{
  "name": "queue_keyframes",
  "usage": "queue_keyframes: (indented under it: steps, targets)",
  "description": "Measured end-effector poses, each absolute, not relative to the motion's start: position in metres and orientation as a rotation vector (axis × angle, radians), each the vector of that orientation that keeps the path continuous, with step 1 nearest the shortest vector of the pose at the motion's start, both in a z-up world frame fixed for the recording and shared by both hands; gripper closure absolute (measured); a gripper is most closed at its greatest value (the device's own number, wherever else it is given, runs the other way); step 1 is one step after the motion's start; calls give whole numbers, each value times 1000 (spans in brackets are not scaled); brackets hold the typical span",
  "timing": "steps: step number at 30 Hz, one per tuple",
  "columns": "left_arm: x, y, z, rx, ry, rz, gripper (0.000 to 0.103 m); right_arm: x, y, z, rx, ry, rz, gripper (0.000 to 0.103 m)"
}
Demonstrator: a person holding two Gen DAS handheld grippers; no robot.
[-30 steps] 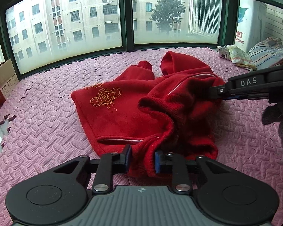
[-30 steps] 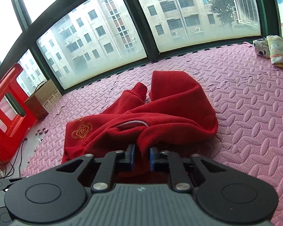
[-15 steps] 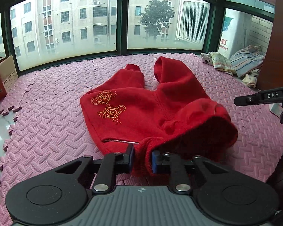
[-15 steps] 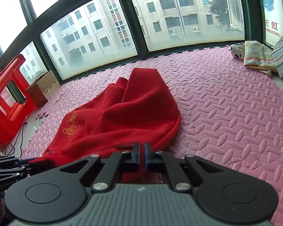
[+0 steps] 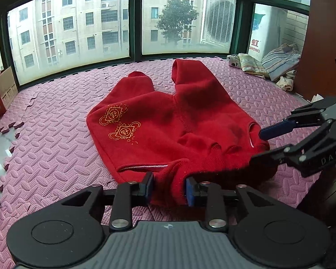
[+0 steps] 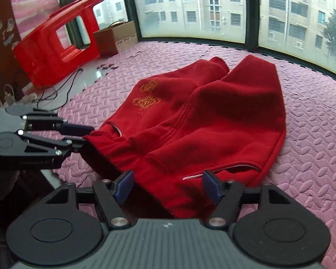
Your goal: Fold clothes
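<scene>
Both tongs have just opened: right gripper [image 6: 168,187] wide, left gripper [image 5: 169,187] seemingly half-open around the hem at 6 o'clock; the hoodie [image 5: 179,125] now lies flat, ready for folding.

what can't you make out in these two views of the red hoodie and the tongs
- Left wrist view: the hoodie hem behind the left tongs is hidden; whether they pinch it is unclear.
- Left wrist view: the clothes pile is small and cut off by a brown panel.
- Right wrist view: the hoodie's near hem is hidden by the right tongs, which stand open.
- Both views: the hoodie's underside lies against the mat.
</scene>
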State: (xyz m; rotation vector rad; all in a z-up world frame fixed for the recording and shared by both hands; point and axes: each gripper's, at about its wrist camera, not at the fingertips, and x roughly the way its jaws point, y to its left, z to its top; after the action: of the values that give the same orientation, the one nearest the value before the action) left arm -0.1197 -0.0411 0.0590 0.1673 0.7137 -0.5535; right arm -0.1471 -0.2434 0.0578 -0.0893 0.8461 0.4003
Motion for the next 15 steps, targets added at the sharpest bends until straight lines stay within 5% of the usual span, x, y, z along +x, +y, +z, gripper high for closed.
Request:
queue_keyframes:
  steps: [2,4,8,9,15]
  targets:
    - [-120,-41,56,172,721,-563,72,-152,-233,50,-175,839,381,39]
    - [-121,-41,56,180,723,-568,81,-153,-229,48,-208,844,356,63]
    - [-127,-36,62,162,708,-604,86,-158,-241,59,-176,853,362,87]
    - [-129,-35,64,159,708,-616,87,-160,-245,63,-172,856,382,102]
    - [-146,-25,72,139,754,-727,87,-180,-258,85,-166,902,495,103]
